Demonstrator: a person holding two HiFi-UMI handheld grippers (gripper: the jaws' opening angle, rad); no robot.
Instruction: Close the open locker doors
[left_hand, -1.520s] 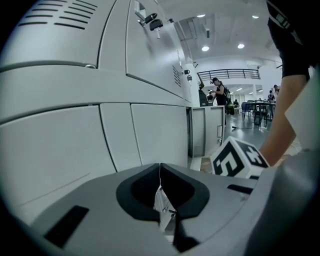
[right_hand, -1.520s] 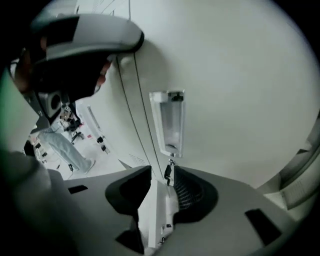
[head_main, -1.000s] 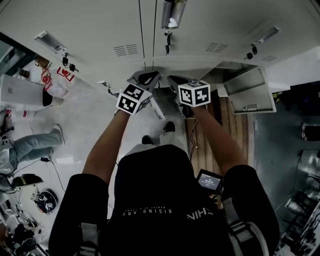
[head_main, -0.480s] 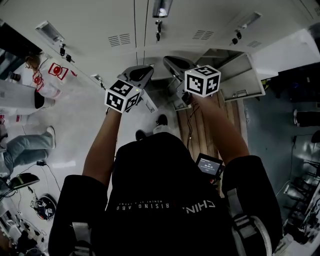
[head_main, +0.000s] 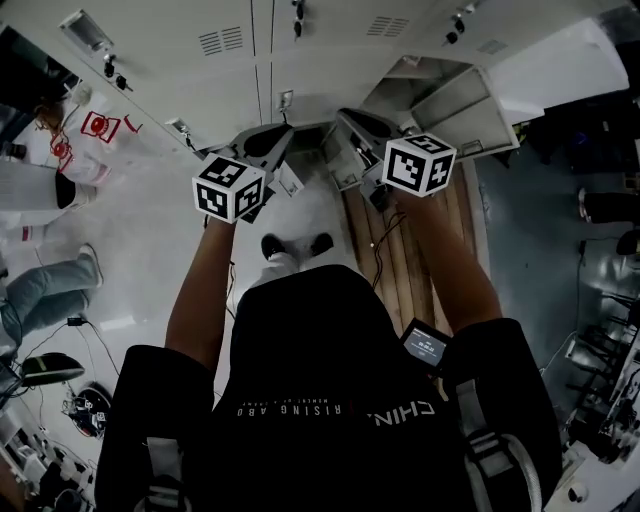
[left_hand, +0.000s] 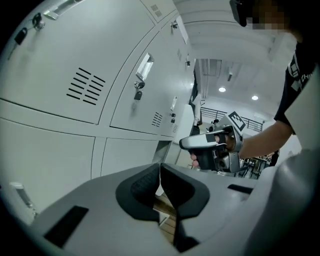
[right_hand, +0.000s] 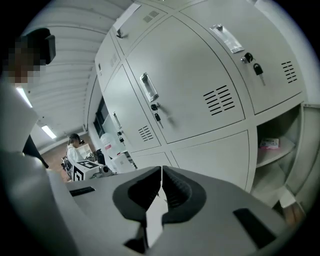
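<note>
A bank of pale grey lockers (head_main: 330, 60) lines the wall of a cluttered workroom; one open locker door (head_main: 468, 108) juts out to the right of the grippers, its compartment (right_hand: 280, 150) showing a shelf with a small packet (right_hand: 270, 143). The left gripper (left_hand: 160, 169) and right gripper (right_hand: 161, 172) are held before closed doors, both sets of fingers pressed together on nothing. Below lies a pale floor (head_main: 170, 250) and a strip of wooden boards (head_main: 360, 250); a figure in white (head_main: 70, 150) stands at left.
</note>
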